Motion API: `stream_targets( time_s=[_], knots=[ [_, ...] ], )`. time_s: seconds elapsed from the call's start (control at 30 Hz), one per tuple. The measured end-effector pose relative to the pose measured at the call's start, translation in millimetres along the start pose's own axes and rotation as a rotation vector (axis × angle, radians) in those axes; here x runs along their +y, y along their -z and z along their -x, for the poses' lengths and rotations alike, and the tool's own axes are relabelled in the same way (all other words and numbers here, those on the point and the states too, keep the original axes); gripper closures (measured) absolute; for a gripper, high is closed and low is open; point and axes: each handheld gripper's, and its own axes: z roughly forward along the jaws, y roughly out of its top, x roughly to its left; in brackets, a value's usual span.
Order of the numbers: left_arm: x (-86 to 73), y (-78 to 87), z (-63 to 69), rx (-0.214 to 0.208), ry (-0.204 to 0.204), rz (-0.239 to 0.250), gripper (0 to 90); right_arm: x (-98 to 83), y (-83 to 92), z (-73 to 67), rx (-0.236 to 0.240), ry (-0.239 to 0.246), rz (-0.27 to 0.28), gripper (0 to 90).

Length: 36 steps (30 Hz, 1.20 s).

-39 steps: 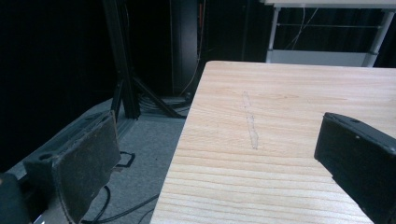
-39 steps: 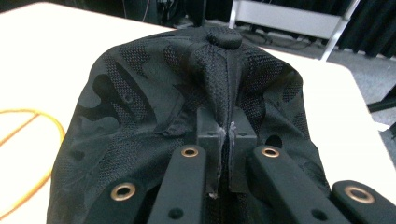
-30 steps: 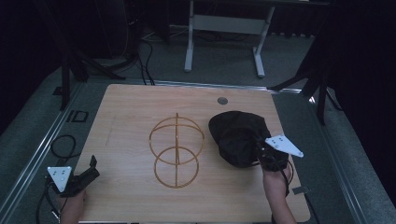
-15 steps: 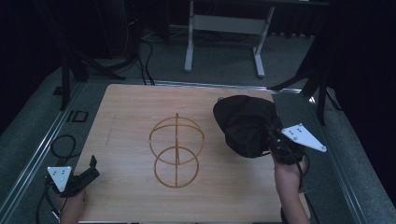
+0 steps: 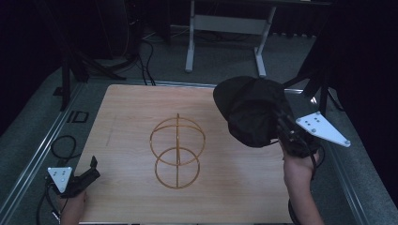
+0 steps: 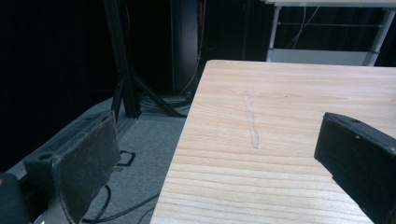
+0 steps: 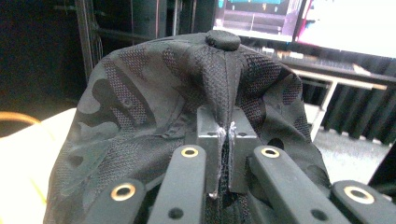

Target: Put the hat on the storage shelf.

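dim overall, surroundings near black | pale wooden tabletop (image 5: 131,122) lit evenly from above, soft shadows | overexposed glare off bright monitor screens (image 7: 308,21) | near black jaws slightly soft, close black camouflage-mesh cap (image 7: 154,116) sharp

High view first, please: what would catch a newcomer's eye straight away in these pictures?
The black cap, pinched in the shut right gripper and held above the wooden table's far right corner. Next, the golden wire stand of two rings on an upright rod, mid-table. The left gripper rests open at the near left edge.
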Motion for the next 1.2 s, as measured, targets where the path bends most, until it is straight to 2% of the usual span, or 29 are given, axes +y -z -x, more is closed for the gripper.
stream_targets(
  time_s=[0.1,0.27,0.5,0.77,0.97,1.0,1.2],
  knots=[
    [0.0,-0.1,-0.1,0.001,0.003,0.001,0.6,14.0,0.0,-3.7,0.019,-0.005,0.026,86.8],
    [0.0,-0.2,-0.2,0.000,0.005,0.002,0.6,22.7,-0.9,-13.6,0.042,0.001,0.046,86.8],
    [-0.1,0.1,-0.3,-0.001,0.002,0.001,0.6,29.6,-6.0,-31.2,0.094,0.008,0.060,86.8],
    [-0.1,-0.1,-0.1,-0.001,0.007,0.004,0.6,34.7,-12.4,-56.5,0.181,0.011,0.081,86.8],
    [-0.1,-0.1,-0.4,-0.002,0.007,0.003,0.6,38.3,-13.6,-72.5,0.228,0.025,0.089,86.8],
    [-0.1,-0.1,-0.5,-0.002,0.005,0.003,0.6,39.9,-13.7,-79.4,0.249,0.031,0.093,86.8],
    [-0.1,0.0,-0.3,-0.002,0.005,0.003,0.6,42.2,-11.5,-94.5,0.297,0.028,0.112,86.8]
  ],
)
